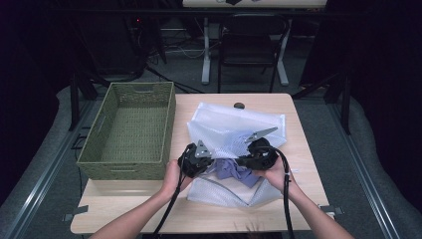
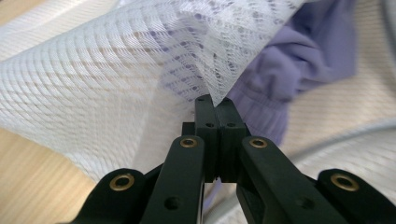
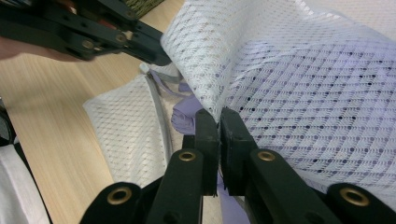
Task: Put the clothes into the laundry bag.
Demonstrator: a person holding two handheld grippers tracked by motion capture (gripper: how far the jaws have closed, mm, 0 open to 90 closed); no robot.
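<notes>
In the high view, a white mesh laundry bag lies on the tabletop beside an empty green basket; a lavender garment sits at its mouth, apparently only partly inside. In the left gripper view, the left gripper is clamped on the mesh edge. In the right gripper view, the right gripper likewise pinches the mesh, holding the mouth up.
</notes>
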